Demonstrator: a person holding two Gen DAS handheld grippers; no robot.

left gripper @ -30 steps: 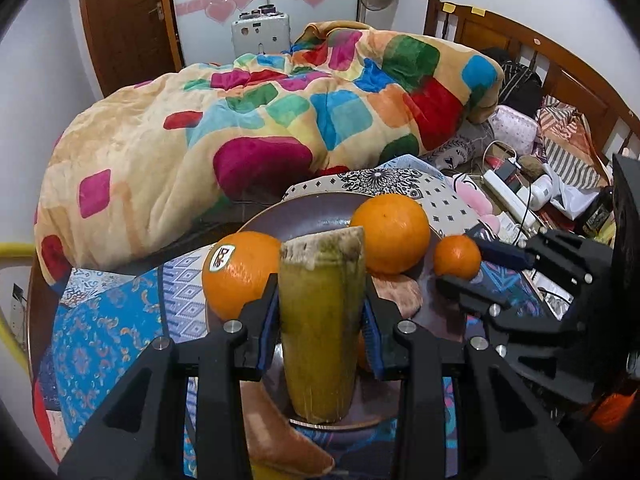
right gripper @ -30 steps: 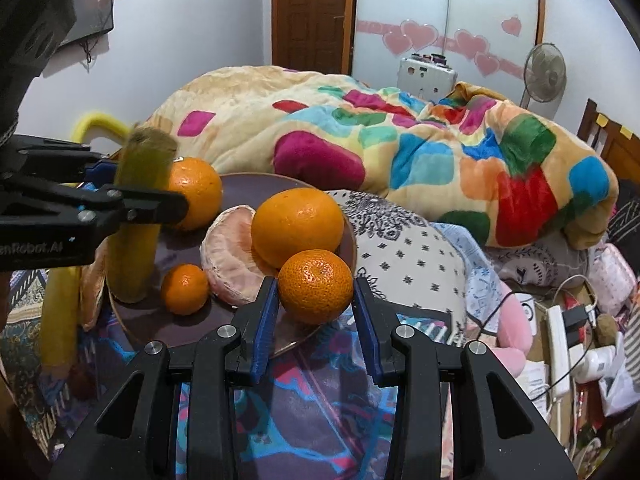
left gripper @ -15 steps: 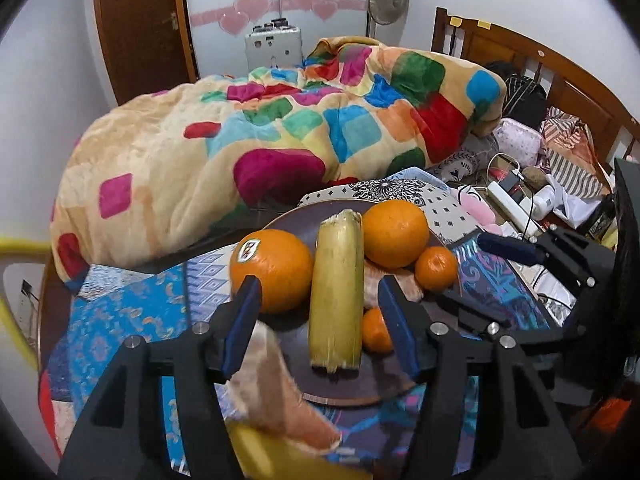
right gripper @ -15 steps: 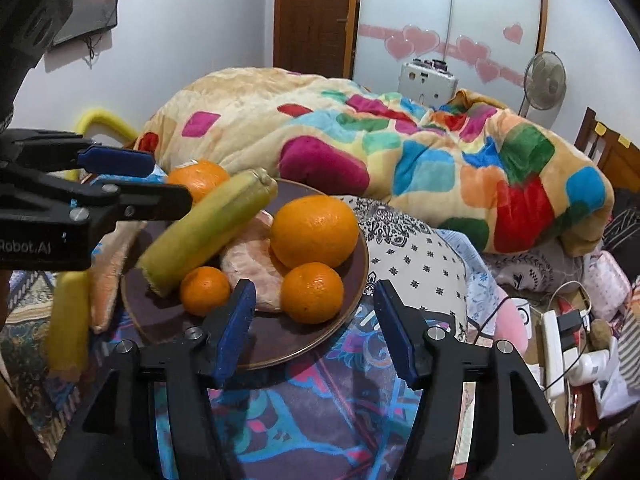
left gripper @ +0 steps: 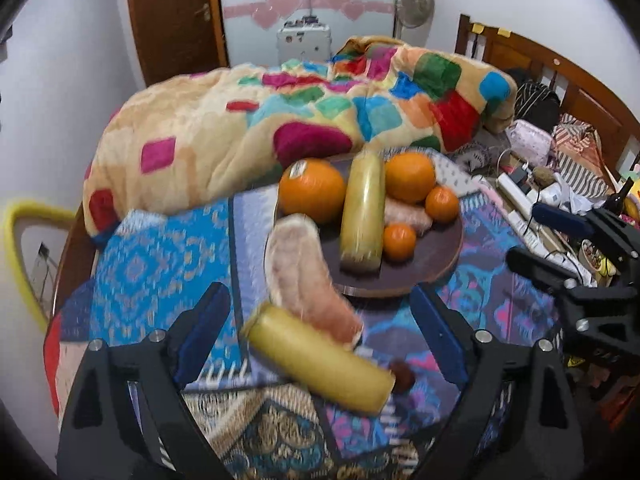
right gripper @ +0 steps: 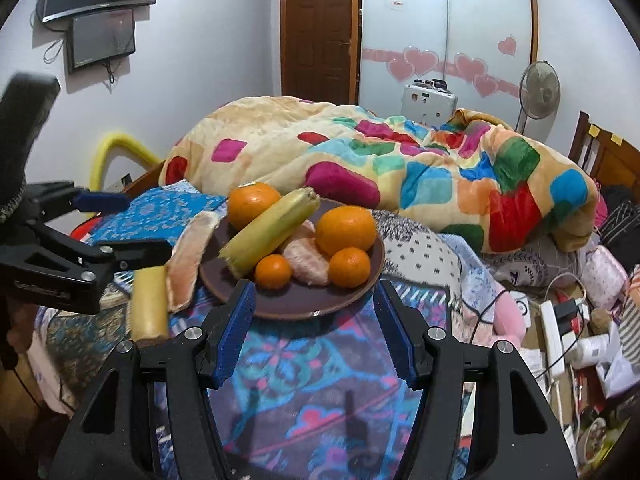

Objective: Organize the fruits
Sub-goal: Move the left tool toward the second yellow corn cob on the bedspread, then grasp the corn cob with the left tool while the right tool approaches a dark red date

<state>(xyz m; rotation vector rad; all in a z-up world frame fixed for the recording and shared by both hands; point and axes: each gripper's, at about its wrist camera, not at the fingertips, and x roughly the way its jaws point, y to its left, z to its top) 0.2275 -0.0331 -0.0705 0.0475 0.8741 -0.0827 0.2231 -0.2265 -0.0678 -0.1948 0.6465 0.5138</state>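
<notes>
Both grippers have let go and pulled back from the brown plate [left gripper: 440, 264] since a second ago, when the left clamped a sugarcane piece upright on it and the right pinched a mandarin.

From the left wrist view, that sugarcane piece [left gripper: 362, 210] lies across the plate between two large oranges [left gripper: 312, 194], with two mandarins [left gripper: 400, 242] and a pomelo segment on the plate's right half. The left gripper [left gripper: 320, 338] is empty, its jaws opening. Just off the plate's near-left rim, a second pomelo segment [left gripper: 304, 276] and a second sugarcane piece [left gripper: 320, 362] lie on the patterned cloth [left gripper: 148, 264].

From the right wrist view, the right gripper [right gripper: 314, 330] hangs released and empty before the plate's near rim [right gripper: 304, 312].

Judged step: between placements. Next likely calls for the left jaws to straddle one of the unplated pieces and find room on a crowded plate.
</notes>
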